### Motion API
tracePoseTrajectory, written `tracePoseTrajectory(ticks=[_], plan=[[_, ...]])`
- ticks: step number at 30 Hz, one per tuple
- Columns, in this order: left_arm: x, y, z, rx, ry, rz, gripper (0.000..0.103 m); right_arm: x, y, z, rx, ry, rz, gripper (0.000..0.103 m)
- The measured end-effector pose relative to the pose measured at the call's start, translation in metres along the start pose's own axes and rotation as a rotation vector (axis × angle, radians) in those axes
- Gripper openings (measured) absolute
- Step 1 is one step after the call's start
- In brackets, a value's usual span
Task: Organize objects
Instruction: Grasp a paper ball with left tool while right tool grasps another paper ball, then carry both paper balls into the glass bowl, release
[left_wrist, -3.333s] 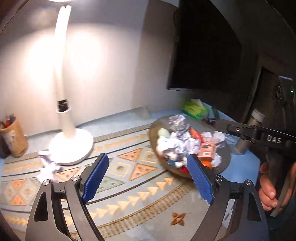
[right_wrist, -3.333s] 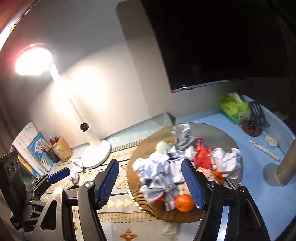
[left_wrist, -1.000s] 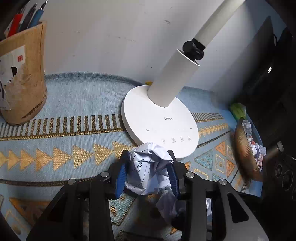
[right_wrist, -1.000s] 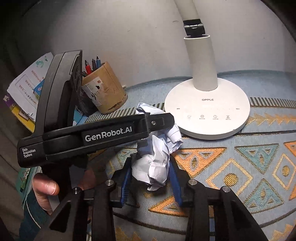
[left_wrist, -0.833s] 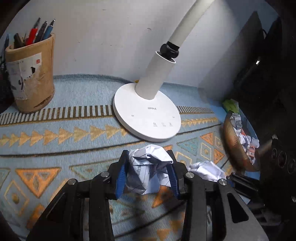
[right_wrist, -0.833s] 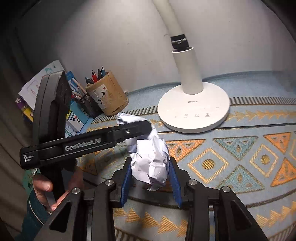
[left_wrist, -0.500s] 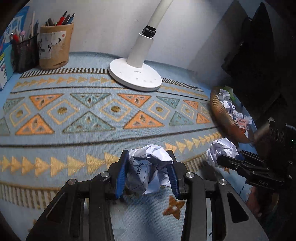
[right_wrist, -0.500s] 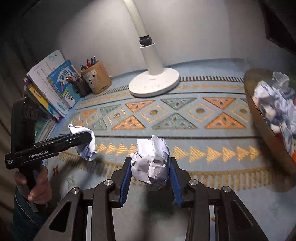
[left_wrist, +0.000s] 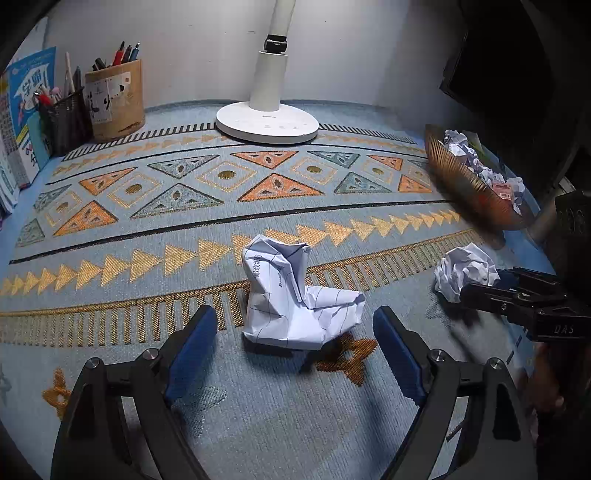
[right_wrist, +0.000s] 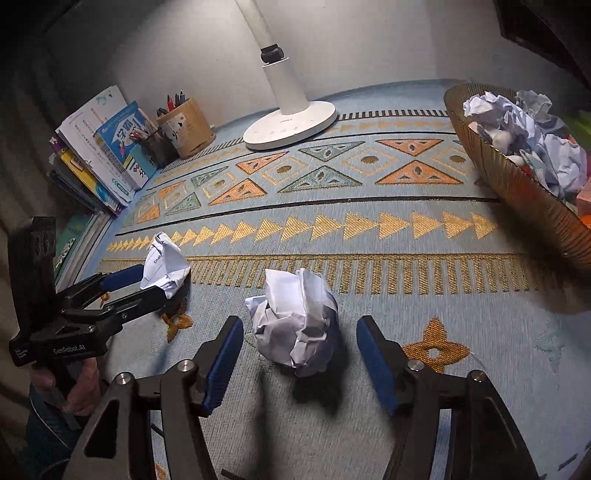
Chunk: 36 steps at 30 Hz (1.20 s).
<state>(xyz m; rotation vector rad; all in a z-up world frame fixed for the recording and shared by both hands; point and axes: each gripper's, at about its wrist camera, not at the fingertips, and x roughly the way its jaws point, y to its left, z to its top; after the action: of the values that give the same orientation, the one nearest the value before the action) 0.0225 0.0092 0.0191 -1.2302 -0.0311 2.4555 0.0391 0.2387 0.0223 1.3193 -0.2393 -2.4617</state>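
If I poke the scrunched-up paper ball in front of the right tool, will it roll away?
Probably only a little: the crumpled white paper ball looks lumpy, with flat creases that would likely stop it. It seems very light, so a poke may just scoot it across the woven patterned mat. It would likely squash, not break.

You are opening both jaws: the left gripper (left_wrist: 293, 345) is releasing its lined paper wad (left_wrist: 291, 295) onto the mat (left_wrist: 147, 236), and the right gripper (right_wrist: 299, 360) is releasing its paper ball (right_wrist: 297, 323).
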Motion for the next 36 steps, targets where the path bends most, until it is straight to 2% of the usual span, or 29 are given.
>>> tracePoseTrajectory(ticks=[4,5,6,7,8,9,10,11,16,18,23,27,30,33,36], plan=[[0.005,0.0,0.003,-0.019,-0.001,0.004,0.083,0.001,-0.001,0.001,0.024,0.0,0.01,0.066],[0.006,-0.001,0.003,-0.018,0.002,0.005,0.079,0.002,0.0,0.002,0.029,-0.005,0.011,0.066],[0.008,-0.002,0.003,-0.016,0.01,0.001,0.064,0.003,0.001,0.003,0.034,-0.012,0.005,0.066],[0.01,-0.003,0.003,-0.015,0.021,-0.003,0.058,0.004,0.003,0.004,0.035,-0.016,-0.01,0.066],[0.01,-0.004,0.003,-0.011,0.014,0.003,0.058,0.005,0.005,0.004,0.026,-0.014,-0.025,0.066],[0.008,-0.005,0.003,-0.01,0.008,-0.004,0.052,0.004,0.007,0.003,0.011,-0.023,-0.041,0.059],[0.005,-0.006,0.003,-0.009,-0.009,-0.013,0.047,0.003,0.009,0.003,-0.002,-0.031,-0.041,0.044],[0.002,-0.006,0.003,-0.011,-0.018,-0.025,0.045,0.0,0.01,0.002,-0.007,-0.046,-0.042,0.042],[-0.008,-0.025,0.017,0.005,-0.047,-0.063,0.044,-0.031,0.001,0.006,0.004,-0.146,-0.049,0.042],[-0.015,-0.04,0.029,0.021,-0.074,-0.097,0.044,-0.052,-0.005,0.01,0.003,-0.2,-0.078,0.042],[-0.031,-0.096,0.076,0.118,-0.157,-0.179,0.044,-0.121,-0.03,0.028,0.01,-0.371,-0.194,0.042],[-0.018,-0.148,0.119,0.178,-0.184,-0.24,0.044,-0.16,-0.075,0.05,0.088,-0.471,-0.318,0.042],[0.001,-0.186,0.143,0.228,-0.198,-0.283,0.044,-0.173,-0.119,0.073,0.2,-0.489,-0.365,0.042],[0.023,-0.215,0.166,0.257,-0.194,-0.336,0.044,-0.172,-0.157,0.093,0.278,-0.488,-0.364,0.042],[0.053,-0.228,0.191,0.253,-0.171,-0.34,0.044,-0.165,-0.177,0.108,0.319,-0.479,-0.337,0.042]])
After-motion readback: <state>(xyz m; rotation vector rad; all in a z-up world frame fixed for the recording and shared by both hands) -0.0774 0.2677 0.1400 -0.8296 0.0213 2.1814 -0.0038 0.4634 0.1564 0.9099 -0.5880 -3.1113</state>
